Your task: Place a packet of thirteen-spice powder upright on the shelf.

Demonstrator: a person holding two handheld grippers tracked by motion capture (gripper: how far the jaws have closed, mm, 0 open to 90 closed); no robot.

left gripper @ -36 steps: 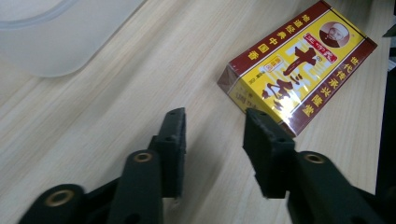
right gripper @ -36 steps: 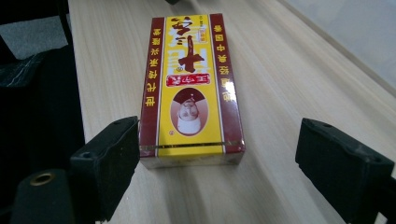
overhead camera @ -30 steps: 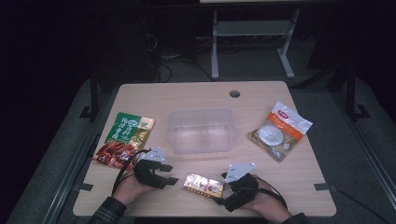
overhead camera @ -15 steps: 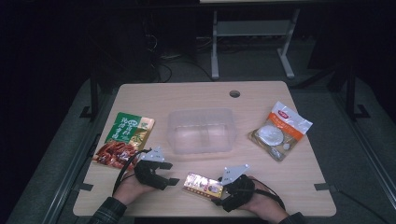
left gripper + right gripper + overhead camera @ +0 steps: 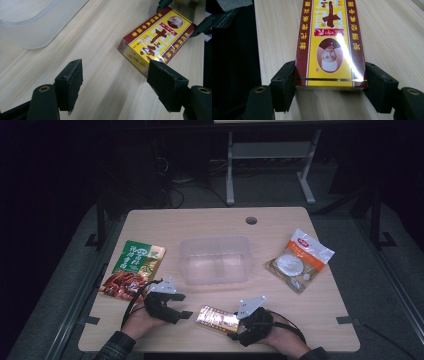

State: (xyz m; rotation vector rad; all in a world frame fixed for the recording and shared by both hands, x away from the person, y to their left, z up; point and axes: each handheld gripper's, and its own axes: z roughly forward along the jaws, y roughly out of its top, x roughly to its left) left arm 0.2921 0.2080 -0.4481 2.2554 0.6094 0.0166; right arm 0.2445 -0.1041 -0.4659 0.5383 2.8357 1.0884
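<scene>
High view: the yellow and red box lies flat on the table near the front edge, between the 2 grippers. The left gripper sits just left of the box, the right gripper at its right end. Compared with 1 second ago, both hands occupy the same places and the box has not shifted. The clear tub, the green packet and the white packet lie where they did.

Left gripper view: the jaws have just been opening and stand wide apart with bare table between them. The box lies ahead to the right, its near corner just beside the right jaw; contact cannot be told. The tub sits at upper left.

Right gripper view: the jaws have just been closing and now flank the near end of the box, each pad against a long side, gripping it.
</scene>
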